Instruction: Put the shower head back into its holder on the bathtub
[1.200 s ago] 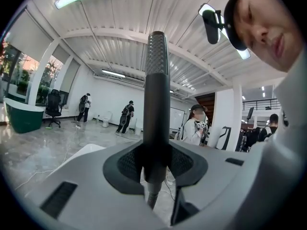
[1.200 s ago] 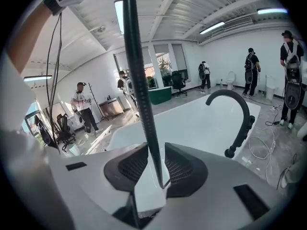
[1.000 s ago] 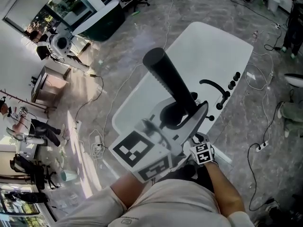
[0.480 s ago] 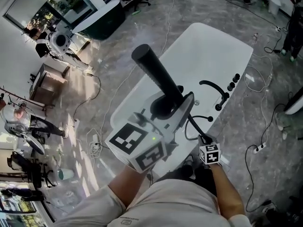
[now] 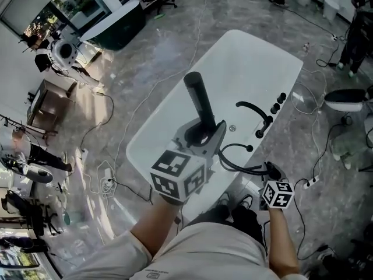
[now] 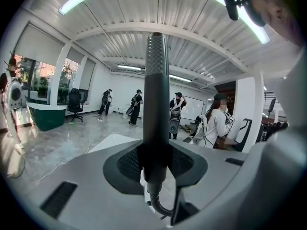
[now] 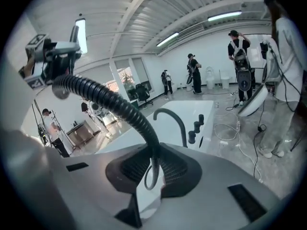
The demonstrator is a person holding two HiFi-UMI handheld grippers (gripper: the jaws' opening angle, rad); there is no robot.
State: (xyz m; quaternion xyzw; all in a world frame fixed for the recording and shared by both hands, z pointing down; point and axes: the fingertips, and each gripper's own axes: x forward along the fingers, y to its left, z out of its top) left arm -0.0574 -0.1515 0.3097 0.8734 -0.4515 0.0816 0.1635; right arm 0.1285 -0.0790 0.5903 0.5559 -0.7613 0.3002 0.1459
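The left gripper (image 5: 204,137) tilts slightly downward over the white bathtub (image 5: 274,51). It is clenched on the black shower head (image 5: 198,101), which rises upright from its jaws. The right gripper (image 5: 270,169), at the tub's near rim, pinches the black hose (image 5: 233,163). Ahead of it, a faucet (image 5: 256,111) and knobs (image 5: 280,100) line the rim. Cables (image 5: 317,156) lie beside it.

The shower head (image 5: 198,101) stands up between the left gripper's (image 5: 205,140) fingers. Its hose (image 7: 115,102) runs right, into the right gripper's (image 5: 271,171) fingers. The bathtub (image 5: 250,57) lies under and ahead of both. The tap (image 7: 184,128) and knobs (image 7: 196,127) sit ahead of the right fingers.
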